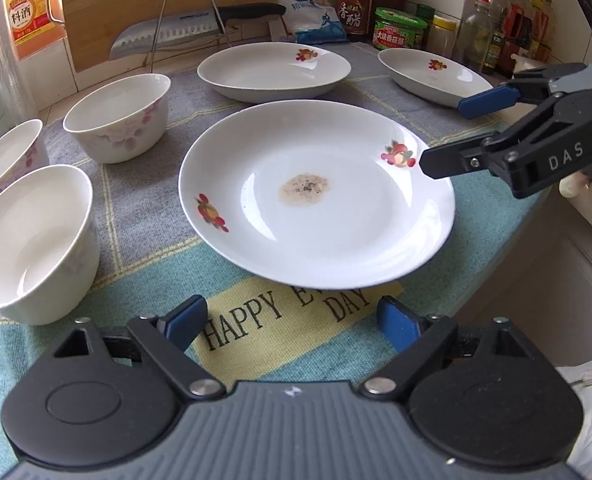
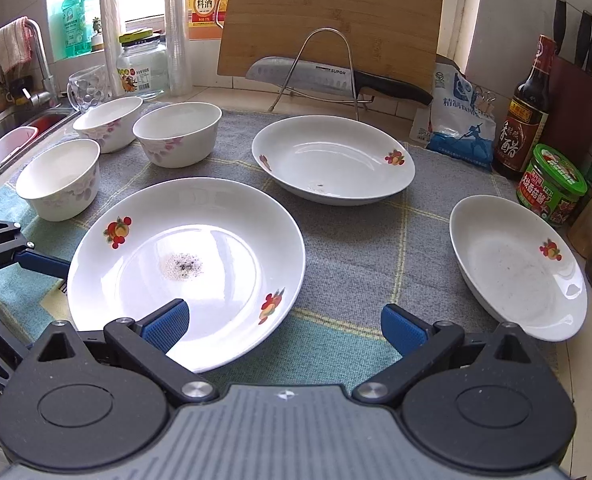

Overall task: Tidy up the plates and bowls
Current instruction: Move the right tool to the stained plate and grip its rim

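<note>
**Glazed plates and bowls: hard, slick, breakable — take them by the rim**

The nearest plate [image 1: 316, 196] fills the centre of the left wrist view, lying flat on the checked cloth [image 1: 144, 216] that covers the surface. It is white glazed ceramic with fruit decals and a dried speckled stain in its well. Two deeper plates sit beyond it: one at upper centre [image 1: 274, 70], one at upper right [image 1: 428, 76]. Three flowered bowls [image 1: 118, 116] stand upright at the left of that frame, close together but not nested.

The left tongs [image 1: 292, 320] are spread wide with nothing between the blue pads, hovering just short of the plate's near rim, at the bottom of the frame. The right tongs [image 2: 284, 322] are likewise apart and empty; in the right wrist view their left pad [image 2: 166, 326] overlaps the plate's near edge, though contact cannot be confirmed.

My judgement on handling: these pieces are rigid and moderately heavy, so they will not flex, but the glaze is slippery and a knock against another dish could chip it. The flat plate offers only its raised rim; a pinch there, one pad above and one below, looks the safest hold, with the cloth giving slightly underneath. Bowls should take a grip across the wall at the lip.
</note>
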Demonstrator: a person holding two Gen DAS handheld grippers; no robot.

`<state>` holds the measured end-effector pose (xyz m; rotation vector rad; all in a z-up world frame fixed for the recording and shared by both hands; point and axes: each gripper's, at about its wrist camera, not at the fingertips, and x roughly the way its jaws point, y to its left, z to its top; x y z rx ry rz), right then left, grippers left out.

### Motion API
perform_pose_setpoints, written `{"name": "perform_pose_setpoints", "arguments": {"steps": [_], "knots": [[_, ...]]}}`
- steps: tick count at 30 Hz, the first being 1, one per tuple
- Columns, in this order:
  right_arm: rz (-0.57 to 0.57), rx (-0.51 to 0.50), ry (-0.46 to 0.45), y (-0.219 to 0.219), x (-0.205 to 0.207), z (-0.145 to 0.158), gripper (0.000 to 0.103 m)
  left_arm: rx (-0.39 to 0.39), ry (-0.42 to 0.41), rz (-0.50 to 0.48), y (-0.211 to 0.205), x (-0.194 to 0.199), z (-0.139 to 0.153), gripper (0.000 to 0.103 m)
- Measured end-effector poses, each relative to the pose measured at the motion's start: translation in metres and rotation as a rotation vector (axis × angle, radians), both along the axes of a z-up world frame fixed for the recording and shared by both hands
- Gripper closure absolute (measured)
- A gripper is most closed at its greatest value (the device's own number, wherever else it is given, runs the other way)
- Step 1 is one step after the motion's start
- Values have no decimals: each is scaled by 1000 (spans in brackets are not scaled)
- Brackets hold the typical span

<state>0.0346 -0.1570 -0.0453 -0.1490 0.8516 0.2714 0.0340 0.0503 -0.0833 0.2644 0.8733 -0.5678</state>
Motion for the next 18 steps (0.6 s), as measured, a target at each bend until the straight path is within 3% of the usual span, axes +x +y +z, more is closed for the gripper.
{"name": "perform_pose_setpoints", "arguments": {"steps": [7, 18], "knots": [[37, 11, 57, -2, 6, -10, 0, 4, -24, -38, -8, 13, -5, 0], [108, 59, 143, 0, 26, -31, 0, -23, -55, -92, -5, 16, -7, 0]]}}
